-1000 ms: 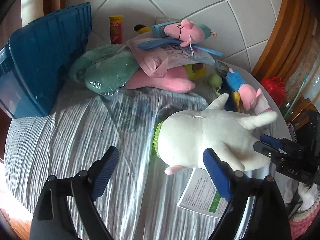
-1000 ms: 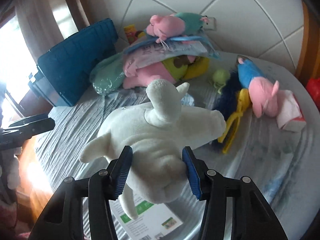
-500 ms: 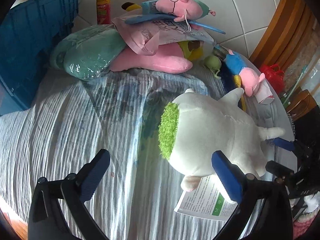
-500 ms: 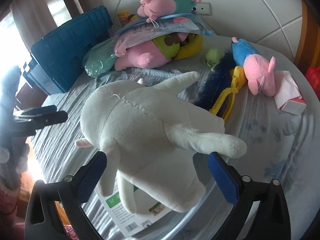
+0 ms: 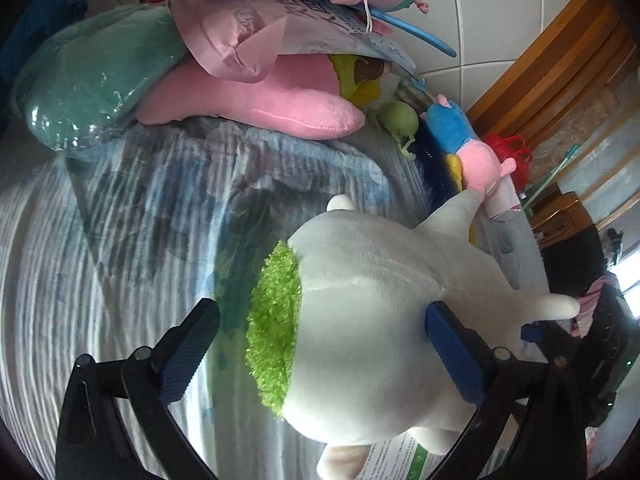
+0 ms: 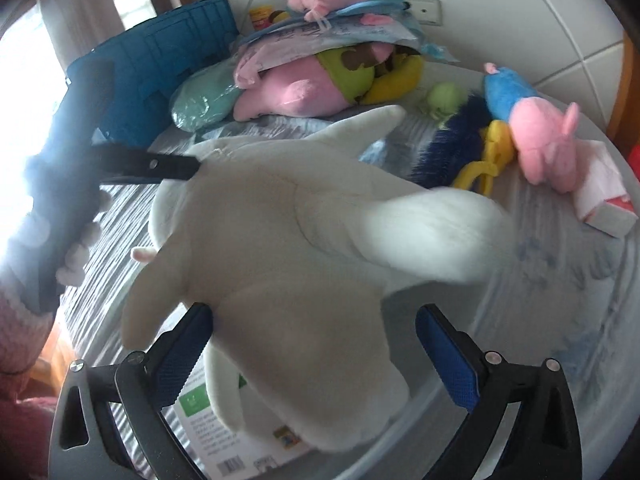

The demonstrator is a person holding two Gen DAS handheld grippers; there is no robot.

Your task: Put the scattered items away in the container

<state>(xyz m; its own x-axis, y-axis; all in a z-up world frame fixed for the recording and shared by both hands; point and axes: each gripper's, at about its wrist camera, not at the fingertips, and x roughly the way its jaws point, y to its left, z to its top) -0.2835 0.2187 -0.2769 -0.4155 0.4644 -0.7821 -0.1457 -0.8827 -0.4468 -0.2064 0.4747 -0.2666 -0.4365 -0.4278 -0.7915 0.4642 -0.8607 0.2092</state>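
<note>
White plush toy on its side, green end leftward

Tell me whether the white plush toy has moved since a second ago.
Yes. In the right wrist view the white plush toy was upright between the pads; now it lies flat over the paper sheet, its limb reaching toward the pink plush.
</note>
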